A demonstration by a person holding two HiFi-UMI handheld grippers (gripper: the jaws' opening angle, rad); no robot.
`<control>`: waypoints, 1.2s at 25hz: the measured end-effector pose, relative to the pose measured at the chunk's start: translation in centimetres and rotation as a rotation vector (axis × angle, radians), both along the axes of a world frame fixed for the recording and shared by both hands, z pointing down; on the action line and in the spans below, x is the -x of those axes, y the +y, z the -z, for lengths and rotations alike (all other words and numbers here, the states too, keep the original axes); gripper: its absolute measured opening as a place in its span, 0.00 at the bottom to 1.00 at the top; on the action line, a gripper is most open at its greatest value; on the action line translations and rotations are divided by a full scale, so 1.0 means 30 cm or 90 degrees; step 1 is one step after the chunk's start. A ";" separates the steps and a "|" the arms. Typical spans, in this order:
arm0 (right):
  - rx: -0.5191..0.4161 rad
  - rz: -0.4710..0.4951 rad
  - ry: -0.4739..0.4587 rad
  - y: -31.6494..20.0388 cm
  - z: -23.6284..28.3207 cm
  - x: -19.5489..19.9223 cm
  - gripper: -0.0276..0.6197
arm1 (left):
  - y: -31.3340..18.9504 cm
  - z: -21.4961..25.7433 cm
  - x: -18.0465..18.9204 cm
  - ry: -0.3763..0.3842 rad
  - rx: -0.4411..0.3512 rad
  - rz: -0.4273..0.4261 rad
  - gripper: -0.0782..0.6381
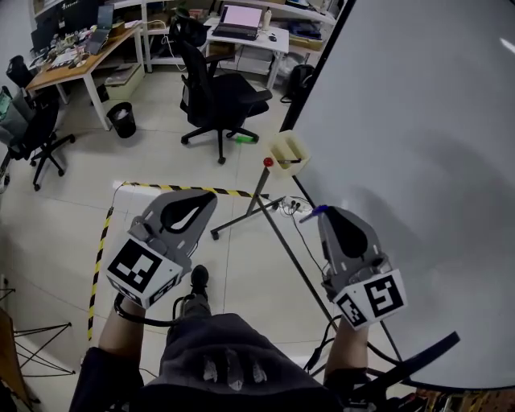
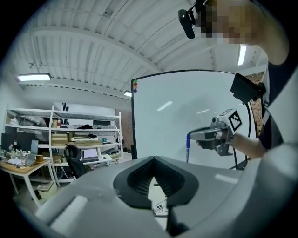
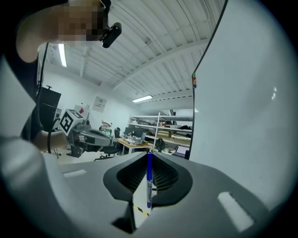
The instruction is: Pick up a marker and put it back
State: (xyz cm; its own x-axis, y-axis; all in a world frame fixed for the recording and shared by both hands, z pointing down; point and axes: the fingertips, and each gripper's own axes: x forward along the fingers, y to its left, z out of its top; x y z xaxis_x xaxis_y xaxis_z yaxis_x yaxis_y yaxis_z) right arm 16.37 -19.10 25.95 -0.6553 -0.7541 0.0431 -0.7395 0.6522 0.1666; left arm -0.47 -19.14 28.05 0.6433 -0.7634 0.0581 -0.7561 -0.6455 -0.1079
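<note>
Beside the whiteboard (image 1: 418,121), desks (image 1: 76,64) far left, the right gripper (image 1: 325,214) clamps a blue marker (image 3: 149,181), print unreadable; the left gripper (image 2: 153,159) is closed, empty.

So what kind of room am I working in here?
Looks like an office or lab workspace: a big whiteboard, desks with a laptop, a wheeled office chair and stocked storage shelves.

The right gripper (image 1: 329,216) holds a blue marker (image 1: 318,212) beside the whiteboard (image 1: 418,121)
</note>
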 end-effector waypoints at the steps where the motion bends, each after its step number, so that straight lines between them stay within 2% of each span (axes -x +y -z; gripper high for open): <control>1: -0.002 -0.006 0.004 -0.040 -0.002 0.008 0.09 | -0.046 -0.005 0.007 0.003 -0.002 -0.007 0.12; 11: 0.000 -0.115 0.020 -0.437 0.035 0.116 0.09 | -0.544 0.005 0.115 0.000 0.003 -0.110 0.12; 18: 0.013 -0.167 0.029 -0.589 0.024 0.179 0.09 | -0.743 0.004 0.155 0.009 0.012 -0.172 0.12; 23: 0.025 -0.170 0.035 -0.673 0.006 0.222 0.09 | -0.816 -0.026 0.181 0.013 0.028 -0.184 0.12; 30: 0.040 -0.152 0.032 -0.791 -0.037 0.243 0.09 | -0.899 -0.048 0.215 0.005 0.038 -0.162 0.12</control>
State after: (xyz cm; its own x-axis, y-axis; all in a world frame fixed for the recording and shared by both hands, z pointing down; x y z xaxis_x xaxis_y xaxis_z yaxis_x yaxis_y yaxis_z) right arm 9.08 -42.83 27.06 -0.4550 -0.8820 0.1228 -0.8654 0.4704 0.1725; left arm -6.92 -46.10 29.48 0.8149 -0.5722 0.0924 -0.5692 -0.8201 -0.0581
